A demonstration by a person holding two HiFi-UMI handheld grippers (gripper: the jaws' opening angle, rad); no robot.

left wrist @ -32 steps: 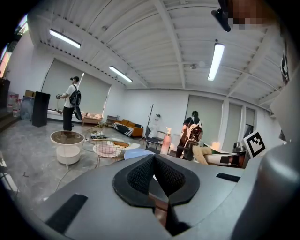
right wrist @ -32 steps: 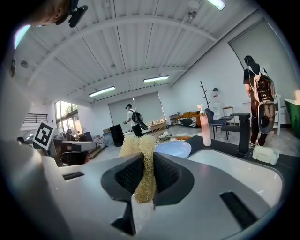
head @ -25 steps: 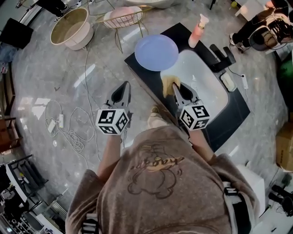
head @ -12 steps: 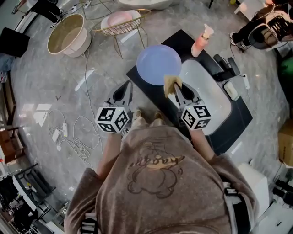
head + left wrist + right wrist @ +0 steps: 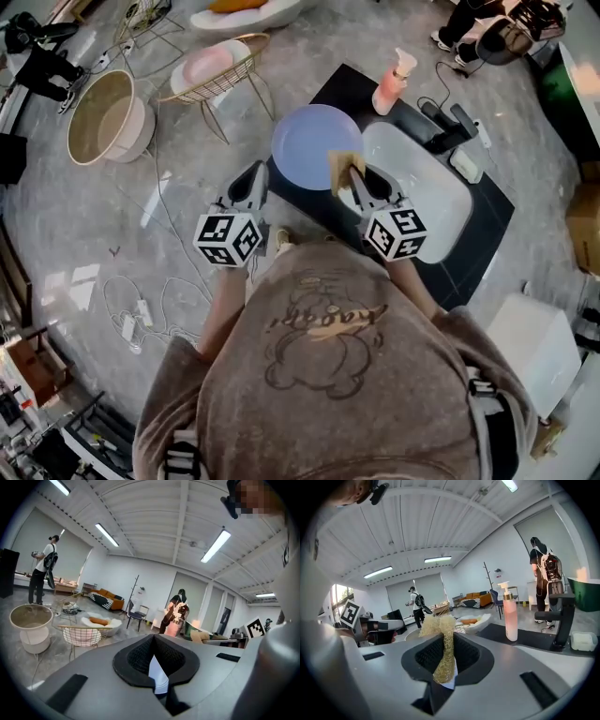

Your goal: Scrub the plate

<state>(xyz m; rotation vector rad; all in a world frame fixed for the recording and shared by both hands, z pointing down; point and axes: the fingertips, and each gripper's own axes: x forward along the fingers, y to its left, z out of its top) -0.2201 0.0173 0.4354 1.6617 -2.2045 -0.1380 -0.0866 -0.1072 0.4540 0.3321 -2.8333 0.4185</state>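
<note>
Pale blue plate: rigid, smooth, probably slippery when wet, breakable; best steadied at the rim. Right gripper is clamped on a soft loofah scrubber. Left gripper is closed and empty.

I'm seeing a coarse, straw-like fibre scrubber, rough and scratchy. The plate reads smooth and glossy, pale blue. The tabletop is matt black, the sink glossy white. The floor is polished grey stone, throwing back the lights. The wire basket looks like thin metal, the soap bottle translucent pink plastic.
</note>
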